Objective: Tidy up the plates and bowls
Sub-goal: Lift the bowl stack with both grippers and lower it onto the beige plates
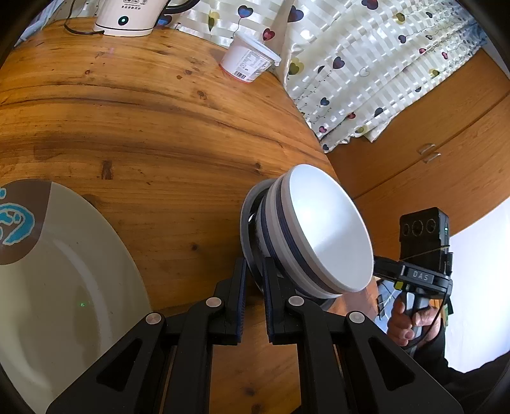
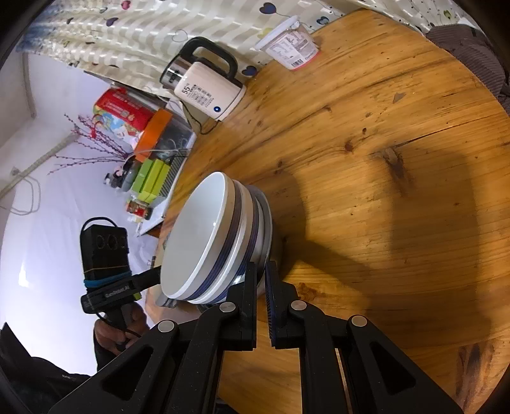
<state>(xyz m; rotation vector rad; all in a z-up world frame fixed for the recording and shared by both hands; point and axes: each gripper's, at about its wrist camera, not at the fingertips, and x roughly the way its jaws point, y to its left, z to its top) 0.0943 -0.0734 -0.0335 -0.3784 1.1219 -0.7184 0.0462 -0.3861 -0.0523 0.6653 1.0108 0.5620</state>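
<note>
A stack of white bowls with blue bands (image 1: pixel 322 232) sits on a grey plate (image 1: pixel 247 232) at the wooden table's edge. My left gripper (image 1: pixel 255 270) is shut on the rim of the grey plate under the bowls. In the right wrist view the same bowl stack (image 2: pixel 204 235) rests on the grey plate (image 2: pixel 266 219), and my right gripper (image 2: pixel 261 274) is shut on that plate's rim from the opposite side. A large cream plate with a brown and blue pattern (image 1: pixel 54 270) lies on the table to the left of my left gripper.
A white electric kettle (image 1: pixel 127 16) and a white plastic tub (image 1: pixel 248 57) stand at the table's far side by the heart-print curtain (image 1: pixel 366 63). A wooden cabinet (image 1: pixel 430 153) is beyond the table edge. Boxes and clutter (image 2: pixel 137 127) lie past the table.
</note>
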